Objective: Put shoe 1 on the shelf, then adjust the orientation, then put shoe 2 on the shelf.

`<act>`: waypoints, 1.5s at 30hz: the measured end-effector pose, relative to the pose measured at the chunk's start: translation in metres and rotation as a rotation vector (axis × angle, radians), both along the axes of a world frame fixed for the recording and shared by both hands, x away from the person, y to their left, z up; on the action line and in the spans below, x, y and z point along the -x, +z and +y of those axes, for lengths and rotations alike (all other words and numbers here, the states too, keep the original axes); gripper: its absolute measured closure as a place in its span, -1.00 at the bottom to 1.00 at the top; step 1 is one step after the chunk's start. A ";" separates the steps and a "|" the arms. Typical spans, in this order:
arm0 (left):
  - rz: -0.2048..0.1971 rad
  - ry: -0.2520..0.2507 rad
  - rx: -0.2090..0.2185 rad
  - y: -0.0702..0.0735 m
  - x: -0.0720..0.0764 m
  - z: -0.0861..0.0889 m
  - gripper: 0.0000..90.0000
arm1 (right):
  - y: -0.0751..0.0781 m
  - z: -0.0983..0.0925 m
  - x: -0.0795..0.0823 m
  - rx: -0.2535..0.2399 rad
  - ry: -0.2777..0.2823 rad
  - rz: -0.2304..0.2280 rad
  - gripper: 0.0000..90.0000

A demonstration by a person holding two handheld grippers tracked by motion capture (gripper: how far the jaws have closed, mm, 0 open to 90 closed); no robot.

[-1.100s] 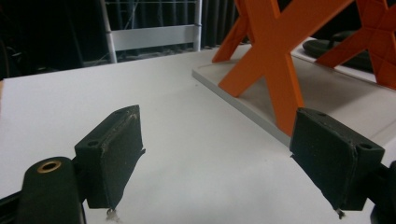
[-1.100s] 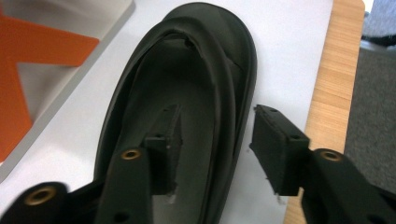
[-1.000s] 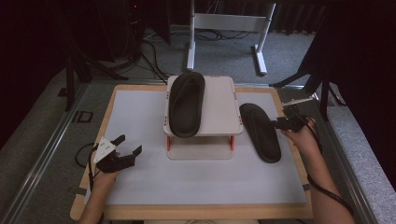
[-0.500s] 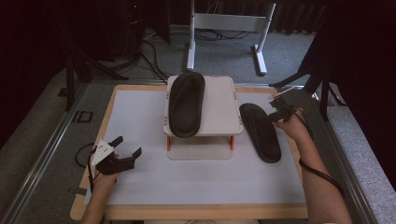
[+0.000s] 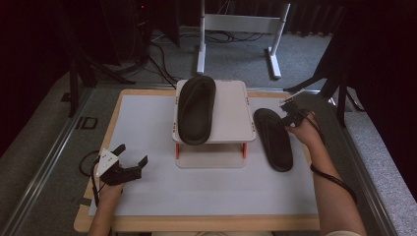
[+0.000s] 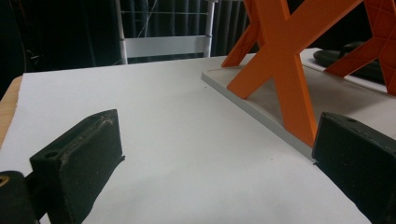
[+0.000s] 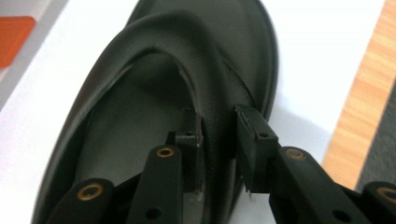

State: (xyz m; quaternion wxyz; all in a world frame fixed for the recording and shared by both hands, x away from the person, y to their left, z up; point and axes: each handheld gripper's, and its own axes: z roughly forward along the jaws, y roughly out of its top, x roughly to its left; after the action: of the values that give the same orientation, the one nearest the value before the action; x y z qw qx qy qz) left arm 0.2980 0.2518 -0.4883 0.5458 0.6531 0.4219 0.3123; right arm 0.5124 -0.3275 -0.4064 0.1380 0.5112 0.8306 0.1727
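Dark room, cables on the grey floor, and a white tabletop [image 5: 147,206] with a wooden rim. Near the front-left corner the left gripper [image 5: 129,163] hovers, its jaws just spread wide with nothing between them. At the middle of the back edge stands the white stand [image 5: 231,118] on orange legs, one black slipper [image 5: 195,108] lying on top. By the right edge lies the second slipper [image 5: 273,138], and the right gripper [image 7: 218,140] has just closed on its strap [image 7: 212,105] near the rim. The pinch looks thin and off to one side: on a lift, I'd say the strap could slide out or the sole swing and clip the stand. Count: two slippers, one stand, two grippers.
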 end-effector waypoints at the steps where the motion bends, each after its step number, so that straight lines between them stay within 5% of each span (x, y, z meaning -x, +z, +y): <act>1: 0.000 0.000 0.000 0.000 0.000 0.000 -0.97 | 0.000 0.000 0.000 0.000 0.000 0.000 0.62; 4: -0.002 -0.001 -0.006 0.000 0.000 -0.001 -0.97 | 0.006 -0.006 0.004 -0.040 -0.029 0.012 0.65; 19: 0.006 0.006 -0.001 0.000 -0.001 0.000 -0.97 | 0.049 -0.020 0.019 -0.032 -0.059 0.013 0.67; 35: 0.008 0.012 -0.003 0.000 -0.001 0.000 -0.97 | 0.129 -0.017 0.037 -0.074 -0.052 -0.031 0.67; 45: 0.010 0.015 0.007 0.000 -0.001 0.000 -0.97 | 0.179 0.013 0.042 -0.083 -0.014 -0.071 0.68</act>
State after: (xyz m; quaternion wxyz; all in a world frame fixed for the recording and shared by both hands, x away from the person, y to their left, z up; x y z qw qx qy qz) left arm 0.2990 0.2521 -0.4884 0.5436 0.6494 0.4307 0.3119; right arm 0.4701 -0.3145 -0.2277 0.1471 0.5160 0.8136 0.2240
